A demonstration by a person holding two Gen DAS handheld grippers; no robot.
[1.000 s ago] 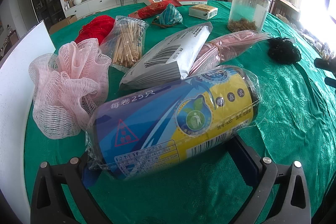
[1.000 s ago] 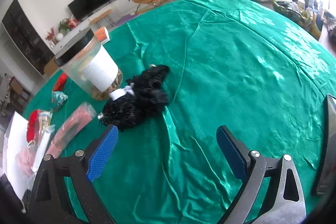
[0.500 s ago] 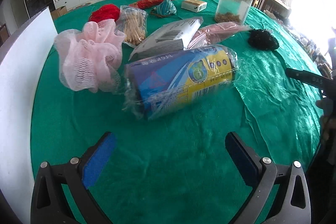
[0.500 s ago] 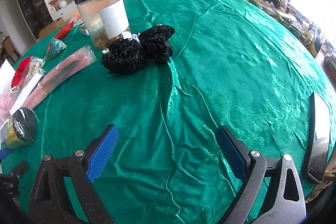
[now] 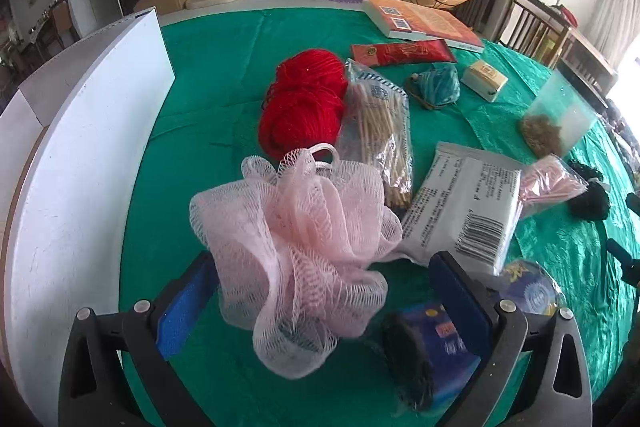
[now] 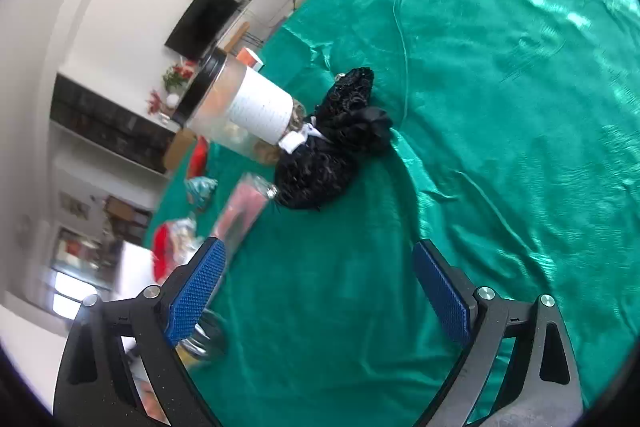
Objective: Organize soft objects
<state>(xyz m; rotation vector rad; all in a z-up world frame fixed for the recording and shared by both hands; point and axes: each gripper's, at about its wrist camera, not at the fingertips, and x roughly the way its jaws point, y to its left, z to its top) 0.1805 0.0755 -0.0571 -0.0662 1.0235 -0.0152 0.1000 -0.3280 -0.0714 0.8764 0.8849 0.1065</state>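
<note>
A: Why is the left gripper (image 5: pixel 320 303) spread so wide around the pink mesh bath pouf (image 5: pixel 296 247)?

B: My guess is the pouf is bulky and springy, so the jaws need that gap to get either side of it. They stand open, one blue pad to the pouf's left, one to its right, and nothing is pinched. Whether the pads touch the mesh I cannot tell.

A: Where does the pouf sit?

B: On the green tablecloth (image 5: pixel 208 99), near the camera, just right of the white board (image 5: pixel 80 195). The red yarn ball (image 5: pixel 304 103) and a bag of wooden sticks (image 5: pixel 380 131) lie beyond it; the grey packet (image 5: pixel 464 211) and the blue bag roll (image 5: pixel 440 339) are to its right.

A: And the right gripper (image 6: pixel 320 295)?

B: Open too, holding nothing, hanging over bare cloth. The black scrunchie bundle (image 6: pixel 336 147) lies farther off, against the clear jar (image 6: pixel 244 107). It reads as waiting, possibly lined up for that soft item next.
</note>
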